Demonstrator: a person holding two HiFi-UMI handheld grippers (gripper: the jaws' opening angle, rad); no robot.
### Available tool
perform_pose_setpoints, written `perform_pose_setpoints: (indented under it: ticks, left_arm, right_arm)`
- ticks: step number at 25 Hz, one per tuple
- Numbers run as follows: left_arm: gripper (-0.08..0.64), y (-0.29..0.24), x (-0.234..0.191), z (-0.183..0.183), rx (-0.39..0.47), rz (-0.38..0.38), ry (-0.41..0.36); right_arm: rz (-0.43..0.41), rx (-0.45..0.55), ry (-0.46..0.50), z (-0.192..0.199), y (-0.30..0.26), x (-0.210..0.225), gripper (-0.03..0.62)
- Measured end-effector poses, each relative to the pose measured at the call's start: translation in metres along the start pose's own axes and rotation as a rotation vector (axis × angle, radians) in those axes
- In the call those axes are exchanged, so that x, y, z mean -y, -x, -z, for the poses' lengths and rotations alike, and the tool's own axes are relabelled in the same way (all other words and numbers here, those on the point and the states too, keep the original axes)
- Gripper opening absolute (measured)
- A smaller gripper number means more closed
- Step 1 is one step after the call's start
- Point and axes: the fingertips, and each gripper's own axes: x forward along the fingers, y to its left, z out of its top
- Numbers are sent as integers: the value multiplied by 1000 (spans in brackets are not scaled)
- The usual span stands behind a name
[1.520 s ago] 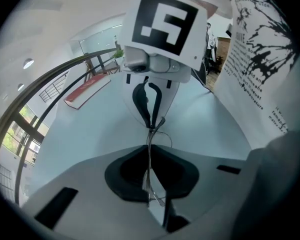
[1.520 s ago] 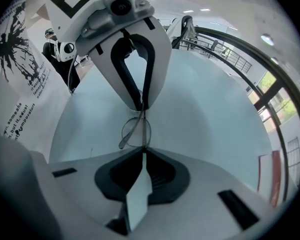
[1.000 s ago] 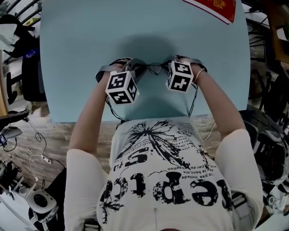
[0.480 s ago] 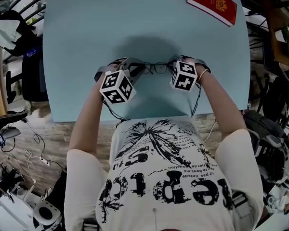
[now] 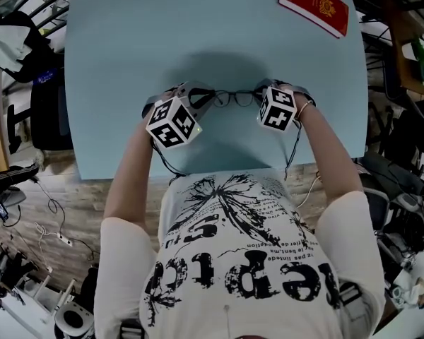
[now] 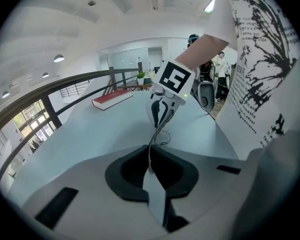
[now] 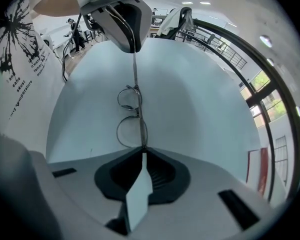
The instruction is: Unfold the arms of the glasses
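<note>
The left claw (image 6: 150,170) is pressed together on the tip of one thin wire arm of the glasses (image 7: 133,115). The right claw (image 7: 141,153) is clamped tight on the opposite end of the frame, right beside a round lens. The glasses stretch in a straight line between the two claws, with both lenses nearer the right one. In the head view they sit over the near middle of the pale blue counter (image 5: 127,48), close to the person's chest. A red book (image 5: 314,4) lies at the counter's far right corner, well apart.
</note>
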Motion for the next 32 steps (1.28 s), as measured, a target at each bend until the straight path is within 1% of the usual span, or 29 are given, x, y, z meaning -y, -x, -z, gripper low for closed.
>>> perform_pose_setpoints:
  ticks: [3, 5, 7, 9, 11, 15, 20, 24, 27, 32]
  left_arm:
    - [26, 0, 2, 0, 13, 9, -4]
    - [26, 1, 3, 0, 22, 16, -5]
    - [26, 1, 4, 0, 30, 21, -9]
    - [26, 3, 4, 0, 37, 24, -16]
    - [26, 4, 4, 1, 45, 26, -18]
    - [26, 4, 5, 4, 54, 26, -8]
    - [26, 4, 4, 3, 58, 24, -11]
    - [26, 4, 5, 4, 60, 22, -10]
    - [26, 7, 4, 6, 58, 18, -8]
    - [26, 12, 4, 11, 56, 13, 6]
  right_arm:
    - [7, -41, -8, 1, 0, -1, 41]
    - [19, -53, -4, 0, 2, -1, 75]
    - [34, -29, 1, -12, 8, -1, 100]
    - [49, 18, 28, -33, 12, -2, 100]
    - [59, 46, 76, -55, 12, -6, 98]
    - [53, 28, 148, -80, -3, -15, 92]
    - [63, 20, 148, -92, -12, -13, 59]
    - [74, -9, 164, -90, -17, -14, 28]
    - [91, 7, 172, -92, -12, -14, 23]
    - [141, 46, 178, -96, 10, -16, 21]
